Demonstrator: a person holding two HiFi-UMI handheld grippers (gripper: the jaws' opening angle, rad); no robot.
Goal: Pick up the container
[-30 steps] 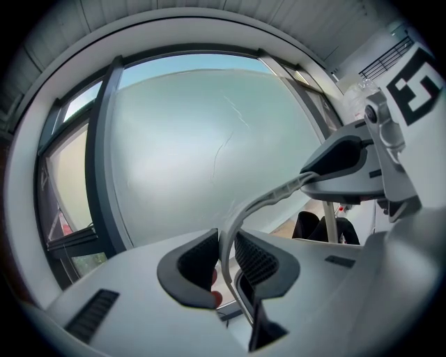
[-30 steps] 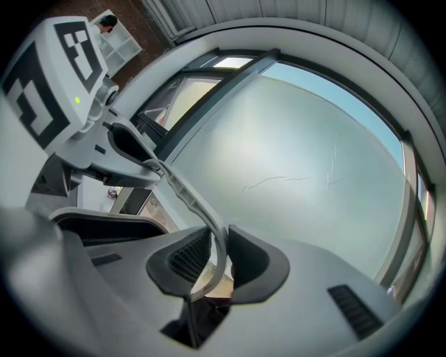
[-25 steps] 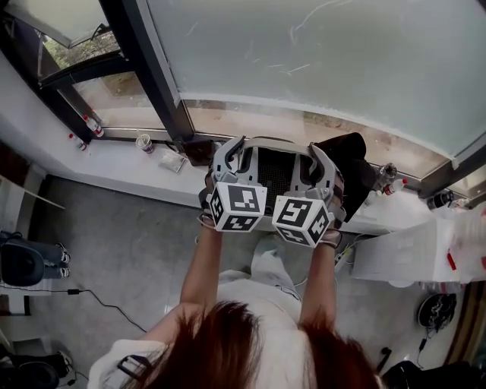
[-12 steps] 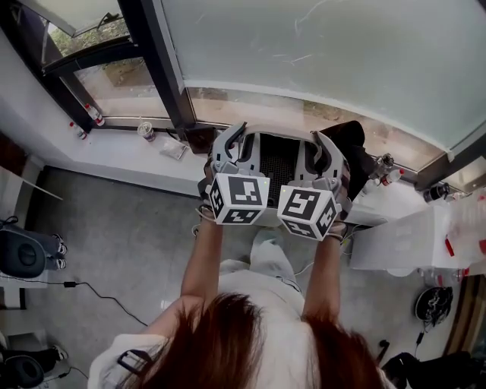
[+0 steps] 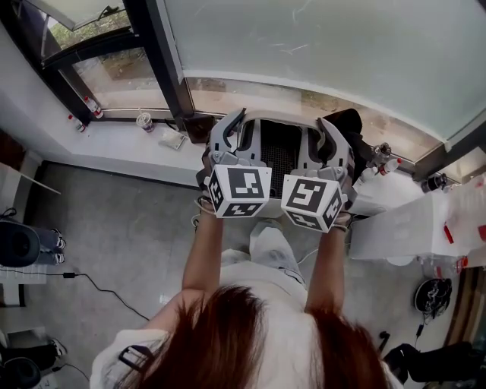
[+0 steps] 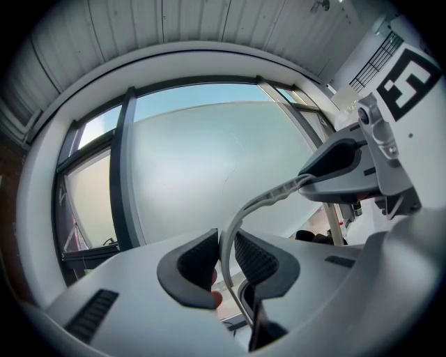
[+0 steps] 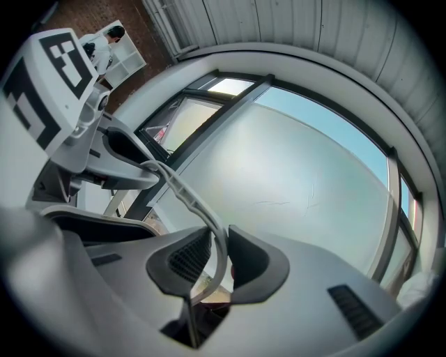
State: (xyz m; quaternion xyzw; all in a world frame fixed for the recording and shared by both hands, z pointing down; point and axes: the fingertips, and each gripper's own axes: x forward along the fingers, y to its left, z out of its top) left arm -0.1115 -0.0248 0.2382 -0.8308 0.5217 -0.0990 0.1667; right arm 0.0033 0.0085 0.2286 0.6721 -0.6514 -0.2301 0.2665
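The left gripper (image 6: 223, 259) and the right gripper (image 7: 217, 259) each pinch a thin white edge of the container (image 5: 278, 158), holding it up between them, near the ledge (image 5: 114, 152) under the big window (image 5: 319, 53).

Window: large frosted pane (image 5: 319, 45) in a dark frame (image 5: 156, 64), daylight coming through
Sill: white ledge (image 5: 106, 156) carrying a cup (image 5: 143, 120) and a small bottle (image 5: 93, 106)
Floor: grey (image 5: 129, 243), a black cable (image 5: 83, 276) lying across it
Ceiling: pale ribbed panels (image 6: 174, 21)
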